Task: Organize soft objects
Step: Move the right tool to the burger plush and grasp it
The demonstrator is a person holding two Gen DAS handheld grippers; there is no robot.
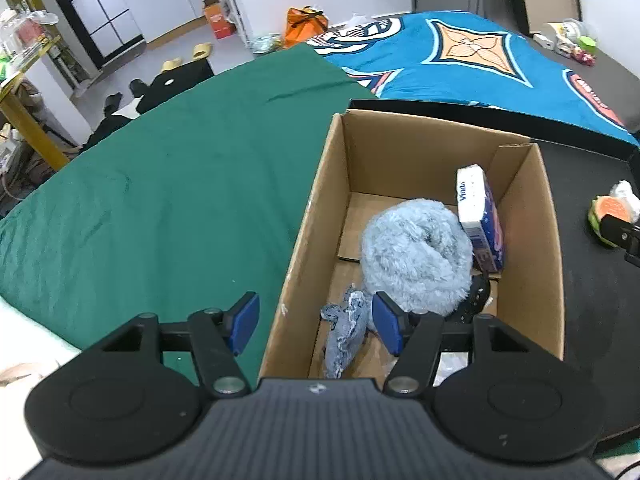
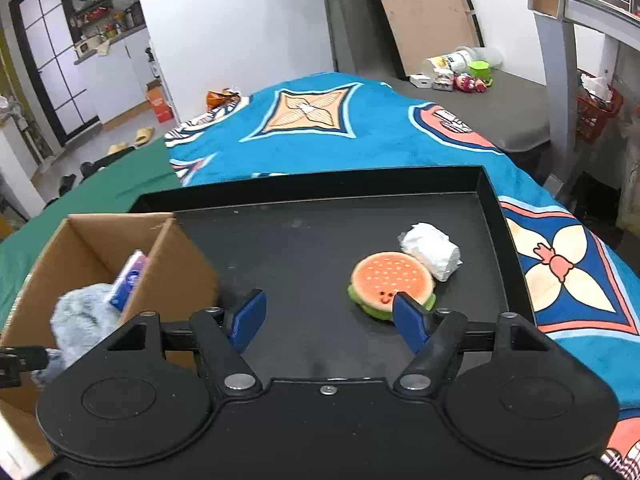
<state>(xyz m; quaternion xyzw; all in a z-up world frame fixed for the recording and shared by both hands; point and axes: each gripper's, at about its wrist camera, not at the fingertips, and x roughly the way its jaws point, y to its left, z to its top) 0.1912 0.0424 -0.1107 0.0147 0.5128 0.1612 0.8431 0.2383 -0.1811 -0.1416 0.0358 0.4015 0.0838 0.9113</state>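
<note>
The right hand-held gripper was spread and empty; the burger plush lay just ahead, slightly right, nearer than the left hand-held gripper, also spread.

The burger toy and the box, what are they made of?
The burger toy looks like soft plush cloth: a fuzzy matte bun with dots and a stitched smile, though its filling is hidden. The box looks like plain brown cardboard, dull and unprinted, with folded flaps and a torn edge at one corner.
</note>
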